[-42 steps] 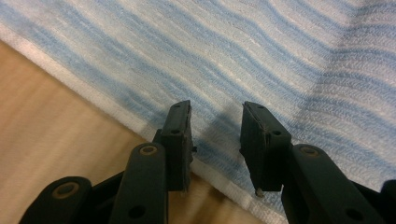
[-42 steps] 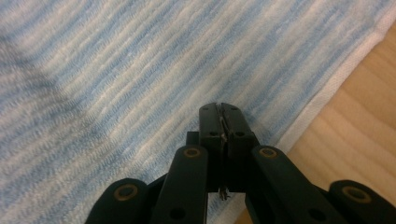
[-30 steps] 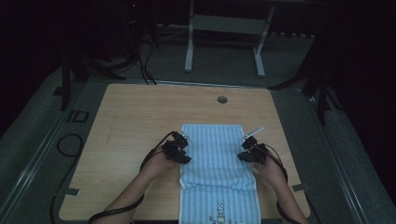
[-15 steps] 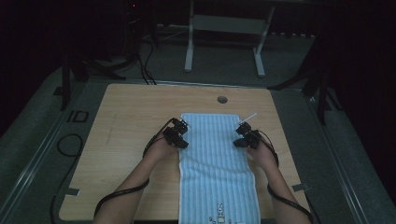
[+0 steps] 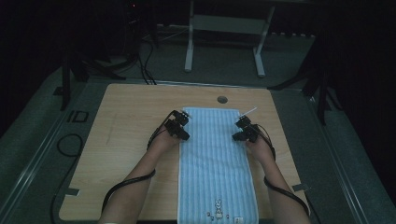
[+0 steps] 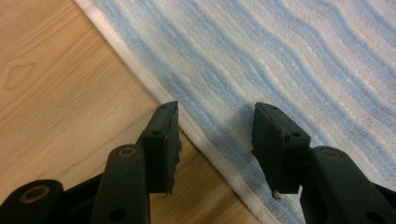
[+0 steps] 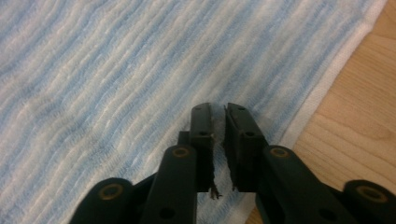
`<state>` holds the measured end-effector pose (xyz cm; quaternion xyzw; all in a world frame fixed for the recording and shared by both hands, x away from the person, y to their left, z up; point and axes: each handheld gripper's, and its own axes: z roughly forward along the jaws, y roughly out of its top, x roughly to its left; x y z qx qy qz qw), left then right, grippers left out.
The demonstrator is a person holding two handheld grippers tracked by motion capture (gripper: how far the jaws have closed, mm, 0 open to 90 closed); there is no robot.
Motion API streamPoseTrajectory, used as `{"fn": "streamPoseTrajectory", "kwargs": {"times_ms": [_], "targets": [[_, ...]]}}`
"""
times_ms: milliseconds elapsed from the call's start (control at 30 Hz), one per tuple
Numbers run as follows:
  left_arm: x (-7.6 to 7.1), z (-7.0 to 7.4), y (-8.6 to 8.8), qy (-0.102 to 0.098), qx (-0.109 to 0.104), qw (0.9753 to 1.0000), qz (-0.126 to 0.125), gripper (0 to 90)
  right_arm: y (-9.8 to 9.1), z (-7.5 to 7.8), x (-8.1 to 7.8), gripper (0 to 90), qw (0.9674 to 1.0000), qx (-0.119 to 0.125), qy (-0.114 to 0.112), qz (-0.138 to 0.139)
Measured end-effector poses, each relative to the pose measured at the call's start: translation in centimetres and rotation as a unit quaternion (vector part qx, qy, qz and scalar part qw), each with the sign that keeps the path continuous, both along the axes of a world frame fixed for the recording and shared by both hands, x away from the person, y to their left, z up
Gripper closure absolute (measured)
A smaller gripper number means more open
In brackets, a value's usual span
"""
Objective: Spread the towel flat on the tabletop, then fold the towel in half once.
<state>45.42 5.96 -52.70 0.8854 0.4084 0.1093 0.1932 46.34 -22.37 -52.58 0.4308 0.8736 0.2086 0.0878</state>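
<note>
The towel [image 5: 215, 163] is lying stretched further up now; left gripper [image 6: 215, 135] gaping empty, right gripper [image 7: 218, 135] nearly closed, gripping nothing.

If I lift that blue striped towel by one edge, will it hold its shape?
Probably not. The towel lies flat and follows the table, so it likely droops. Its ribbed terry pile looks grippy, not slippery. It seems light, and likely bunches if pushed.

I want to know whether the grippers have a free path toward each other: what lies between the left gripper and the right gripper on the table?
In the high view, just the flat blue striped towel spans between the left gripper and right gripper; nothing else rests there.
</note>
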Motion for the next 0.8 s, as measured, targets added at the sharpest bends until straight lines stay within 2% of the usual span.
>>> {"fn": "streamPoseTrajectory", "kwargs": {"times_ms": [67, 167, 267, 300, 400, 500, 567, 633, 800], "targets": [[-0.6, 0.4, -0.1, -0.001, -0.007, 0.9999, -0.013, 49.2, 0.0, 0.2, -0.1, 77.2, 1.0, 0.003, 0.006, 0.004], [-1.7, 1.1, 0.2, -0.009, -0.013, 0.9994, -0.031, 45.0, -0.5, 0.7, -0.5, 71.8, 0.9998, 0.008, 0.003, 0.016], [-2.9, 1.7, 1.1, -0.011, -0.048, 0.9978, -0.044, 39.7, -1.2, 1.3, -1.1, 62.3, 0.9997, 0.008, -0.004, 0.022], [-3.4, 1.7, 1.4, -0.012, -0.053, 0.9973, -0.05, 38.9, -1.6, 1.5, -1.3, 58.6, 0.9997, 0.008, -0.006, 0.023], [-4.3, 1.6, 2.3, -0.012, -0.051, 0.9977, -0.044, 37.6, -2.6, 2.0, -1.6, 54.3, 0.9997, 0.011, -0.01, 0.021], [-4.6, 1.2, 3.2, -0.003, -0.065, 0.9977, -0.021, 37.5, -3.4, 2.1, -1.5, 51.5, 0.9998, 0.014, -0.007, 0.007], [-4.5, 1.0, 3.4, 0.0, -0.067, 0.9976, -0.015, 37.5, -3.7, 1.9, -1.6, 49.8, 0.9998, 0.018, 0.001, 0.001], [-4.4, 0.6, 3.2, -0.001, -0.058, 0.9982, -0.013, 37.1, -3.8, 1.7, -1.7, 48.6, 0.9999, 0.016, 0.005, 0.0], [-3.6, 0.2, 2.3, -0.008, -0.054, 0.9984, -0.016, 35.4, -3.5, 0.7, -1.8, 48.5, 0.9999, 0.001, 0.009, 0.007]]}}
